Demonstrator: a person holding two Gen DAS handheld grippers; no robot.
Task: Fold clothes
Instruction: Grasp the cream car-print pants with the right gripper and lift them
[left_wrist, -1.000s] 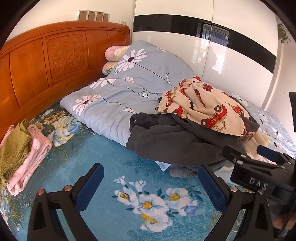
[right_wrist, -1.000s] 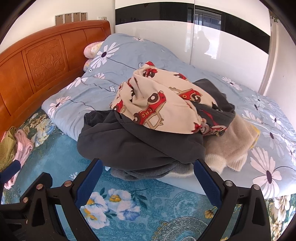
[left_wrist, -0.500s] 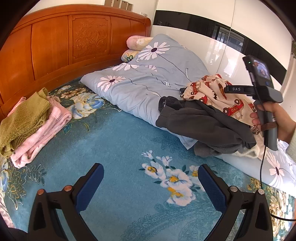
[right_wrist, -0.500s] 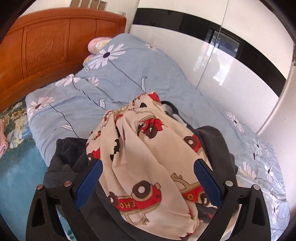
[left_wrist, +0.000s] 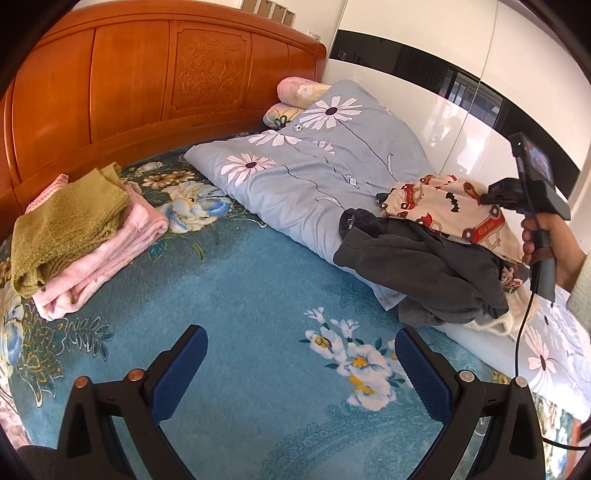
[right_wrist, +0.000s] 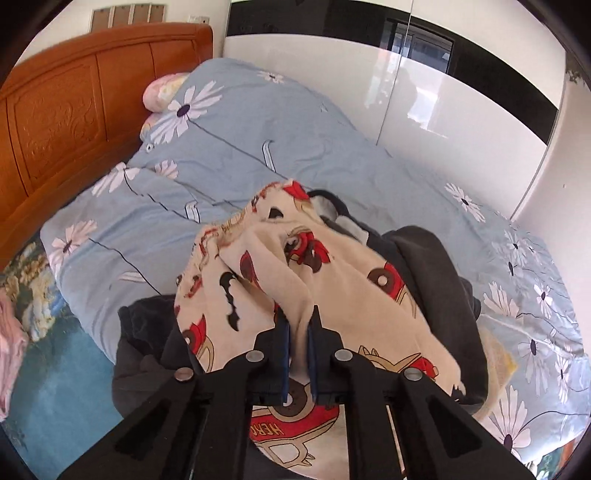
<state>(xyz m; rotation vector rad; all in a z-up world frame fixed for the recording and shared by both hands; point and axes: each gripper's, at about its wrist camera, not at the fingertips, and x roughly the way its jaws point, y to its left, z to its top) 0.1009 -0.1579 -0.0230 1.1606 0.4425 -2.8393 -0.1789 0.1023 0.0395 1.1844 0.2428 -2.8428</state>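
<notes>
My right gripper is pinching a ridge of the cream car-print garment between its blue fingers, which have just been closing and are now standing narrow with the fabric squeezed between them. That garment is lying on top of a heap in the centre of the right wrist view, draping over a dark grey garment that is spreading out at seven o'clock and again at three o'clock. The heap is resting on a pale blue daisy-print duvet, which is running up toward twelve o'clock.

My left gripper is holding its fingers wide apart with nothing between them, hovering above the blue floral bedsheet. At nine o'clock in that view, an olive green towel is sitting on folded pink cloth, both lying near the carved wooden headboard. At three o'clock, a person's hand is gripping the handle of the right gripper's rig, just above the heap of clothes. Pink pillows are peeking out at twelve o'clock beside the duvet, and glossy white wardrobe doors are standing behind the bed at one o'clock.
</notes>
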